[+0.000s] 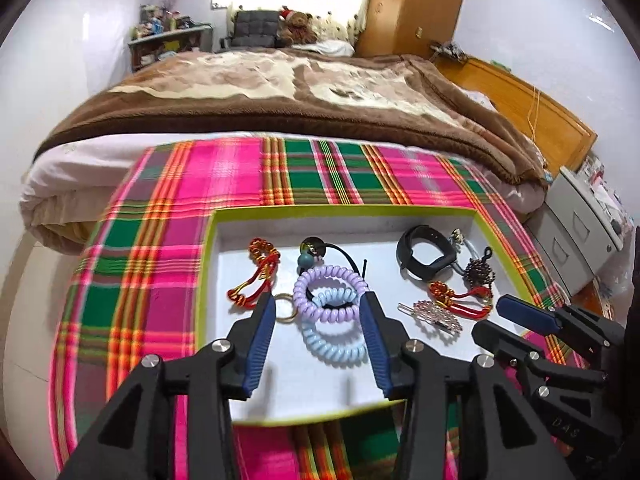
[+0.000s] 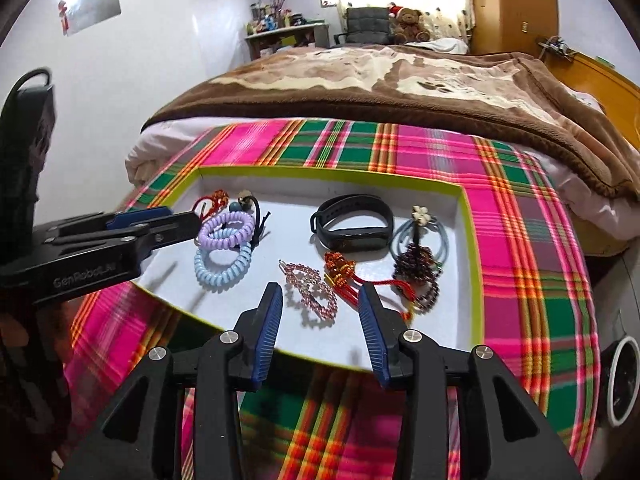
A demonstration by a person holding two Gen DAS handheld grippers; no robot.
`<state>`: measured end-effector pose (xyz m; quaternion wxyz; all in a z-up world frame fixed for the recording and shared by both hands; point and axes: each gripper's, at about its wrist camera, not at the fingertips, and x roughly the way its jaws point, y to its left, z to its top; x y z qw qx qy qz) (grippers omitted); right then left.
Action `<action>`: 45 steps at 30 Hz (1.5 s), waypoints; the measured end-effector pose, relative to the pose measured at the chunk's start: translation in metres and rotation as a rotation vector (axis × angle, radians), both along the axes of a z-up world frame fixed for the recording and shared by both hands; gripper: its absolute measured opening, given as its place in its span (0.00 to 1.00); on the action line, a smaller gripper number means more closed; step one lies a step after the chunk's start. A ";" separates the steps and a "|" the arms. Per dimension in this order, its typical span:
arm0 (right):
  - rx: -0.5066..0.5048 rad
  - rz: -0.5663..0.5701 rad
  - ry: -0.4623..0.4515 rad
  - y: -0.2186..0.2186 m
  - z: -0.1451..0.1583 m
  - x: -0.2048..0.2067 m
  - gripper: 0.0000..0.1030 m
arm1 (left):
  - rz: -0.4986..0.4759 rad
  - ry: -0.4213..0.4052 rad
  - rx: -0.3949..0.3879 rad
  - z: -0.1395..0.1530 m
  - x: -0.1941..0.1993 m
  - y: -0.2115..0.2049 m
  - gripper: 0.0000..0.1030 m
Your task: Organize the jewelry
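Left wrist view: left claw (image 1: 318,308) spread wide, gripping nothing, poised over the tray (image 1: 340,210) on the plaid cloth (image 1: 168,208). Between its fingers, the purple coil tie (image 1: 329,294) overlapping the blue coil tie (image 1: 334,342); gold ring (image 1: 285,309) just by the left finger, red cord bracelet (image 1: 256,276) beyond it. Right claw (image 1: 516,320) off to the right, seemingly parted.

Right wrist view: right claw (image 2: 320,300) released too, empty, hovering with the pink hair clip (image 2: 310,292) between its fingers. Just ahead-right, red knot tassel (image 2: 352,274) and dark bead bracelet (image 2: 418,272); farther ahead, black watch band (image 2: 352,224). Left claw (image 2: 160,220) far left.

Probably a picking step: next, lower and close on one piece. Crowded, overlapping neighbours likely to snag.
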<state>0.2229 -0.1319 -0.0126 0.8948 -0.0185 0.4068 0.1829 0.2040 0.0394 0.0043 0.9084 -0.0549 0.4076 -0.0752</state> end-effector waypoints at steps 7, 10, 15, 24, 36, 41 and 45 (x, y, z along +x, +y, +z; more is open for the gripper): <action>0.038 -0.051 -0.043 -0.009 0.017 -0.029 0.48 | 0.073 -0.053 0.064 0.014 -0.041 -0.002 0.51; 0.032 -0.072 -0.052 -0.010 0.021 -0.041 0.48 | 0.084 -0.059 0.054 0.017 -0.057 -0.002 0.52; 0.018 -0.088 -0.084 -0.009 0.029 -0.064 0.48 | 0.092 -0.072 0.089 0.015 -0.083 -0.009 0.52; -0.013 -0.123 -0.122 -0.005 0.038 -0.089 0.48 | 0.140 -0.090 0.116 0.018 -0.114 -0.019 0.52; -0.009 -0.134 -0.131 -0.001 0.041 -0.101 0.49 | 0.147 -0.093 0.121 0.018 -0.127 -0.024 0.52; -0.015 -0.140 -0.130 0.001 0.041 -0.101 0.49 | 0.153 -0.094 0.115 0.018 -0.126 -0.023 0.52; -0.022 -0.145 -0.133 0.001 0.040 -0.101 0.49 | 0.163 -0.093 0.122 0.016 -0.126 -0.021 0.52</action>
